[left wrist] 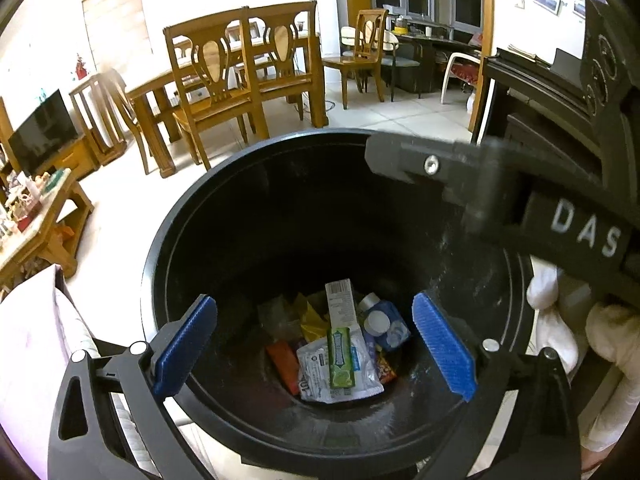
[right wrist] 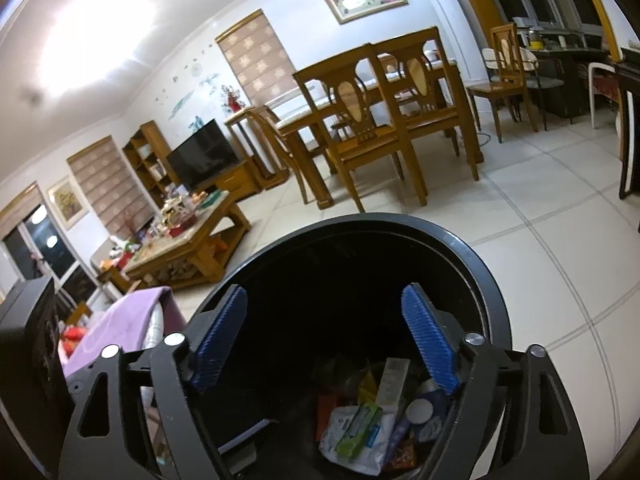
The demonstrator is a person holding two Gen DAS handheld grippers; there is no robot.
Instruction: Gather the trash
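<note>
Both grippers hang over the mouth of the black trash bin, and neither holds anything. Starting at the left, the left gripper has its blue pads spread wide, one over each side of the opening, with only the bin's depth showing between them. Straight below that gap, on the bin floor, lies the collected trash: a green gum pack on top of a white crumpled pouch, an orange wrapper to its left, a tall white carton behind, and a small blue-and-white bottle to its right. Further right, the right gripper reaches over the far right rim, its jaws parted too and bare in its own camera. The drop looks done, so the step in hand seems to be clearing away from the bin. Doing it well probably means lifting each gripper straight up before swinging aside, so no finger catches the rim and tips the bin, and drawing the two apart, since the right one crosses close above the left. Keeping the jaws wide would leave them ready for any piece left outside; none shows near the bin in these views.
</note>
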